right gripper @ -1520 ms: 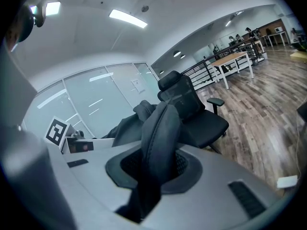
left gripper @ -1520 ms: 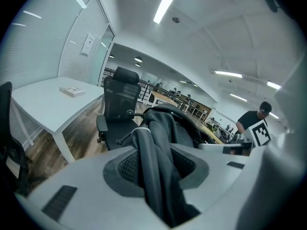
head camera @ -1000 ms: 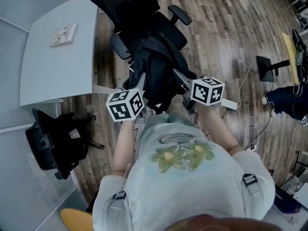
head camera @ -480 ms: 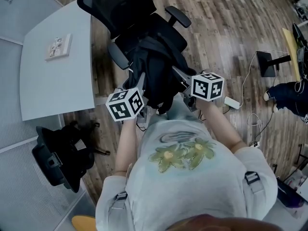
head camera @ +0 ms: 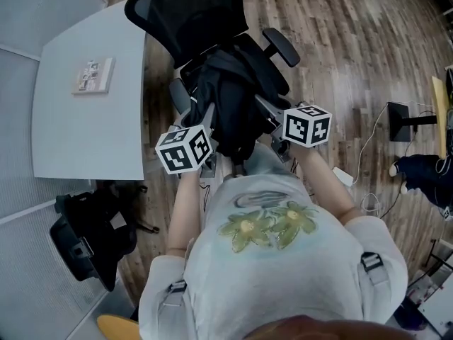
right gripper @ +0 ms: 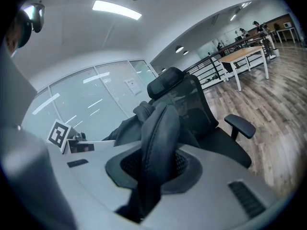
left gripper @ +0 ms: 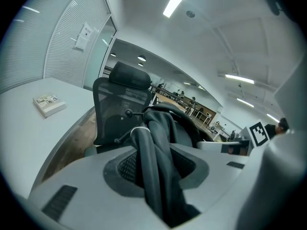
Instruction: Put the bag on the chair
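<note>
A black bag (head camera: 230,105) hangs between my two grippers, over the front of the seat of a black office chair (head camera: 191,13). My left gripper (head camera: 207,119) is shut on one of the bag's black straps (left gripper: 154,157), which runs up between its jaws. On the other side my right gripper (head camera: 265,112) is shut on a wider padded strap (right gripper: 158,138). In the left gripper view the left gripper (left gripper: 158,174) faces the chair's backrest (left gripper: 117,104). The right gripper (right gripper: 152,176) looks past the bag at the same chair (right gripper: 192,104). Whether the bag's bottom touches the seat is hidden.
A white table (head camera: 85,119) with a small flat box (head camera: 92,75) stands left of the chair. A black object (head camera: 92,225) lies on the wood floor at lower left. Cables and a power strip (head camera: 343,176), a black stand (head camera: 403,112) and another person's leg (head camera: 425,170) are at the right.
Both grippers and the bag have moved a little forward, closer over the chair's seat. Both grips on the straps are unchanged.
</note>
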